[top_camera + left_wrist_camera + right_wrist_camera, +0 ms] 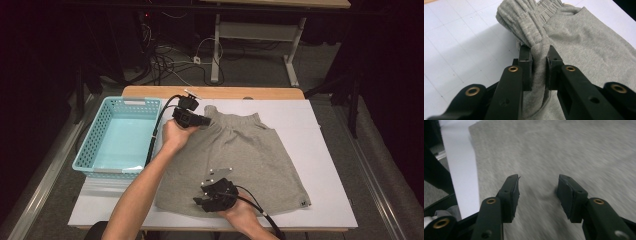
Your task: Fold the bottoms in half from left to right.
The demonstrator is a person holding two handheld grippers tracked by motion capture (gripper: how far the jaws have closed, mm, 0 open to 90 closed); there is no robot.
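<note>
A grey sleeveless garment (235, 160) lies spread on the white table cover (325, 165), its gathered neckline at the far edge and its hem towards the person. A small label sits at the hem's right corner.

The left gripper (202, 120) is at the garment's far left corner, by the shoulder strap. In the left gripper view its jaws are clamped on a bunched fold of the grey garment (539, 67), the fabric pinched tight between the pads and rising in ridges beyond them.

The right gripper (201, 202) sits low over the near hem, left of centre. In the right gripper view its jaws stand apart with only flat grey garment (564, 152) beneath and nothing between the pads (512, 195); that view is blurred.

Surroundings: a light blue plastic basket (95, 145) stands just beside the garment's left side, on the left part of the table, with the left gripper's cable trailing along its right wall. The person's left forearm (145, 185) crosses the garment's left edge. The wooden table edge (215, 92) shows beyond the cover. Cables and a second table's frame lie on the floor behind. Nothing rests on the garment between the two grippers.
</note>
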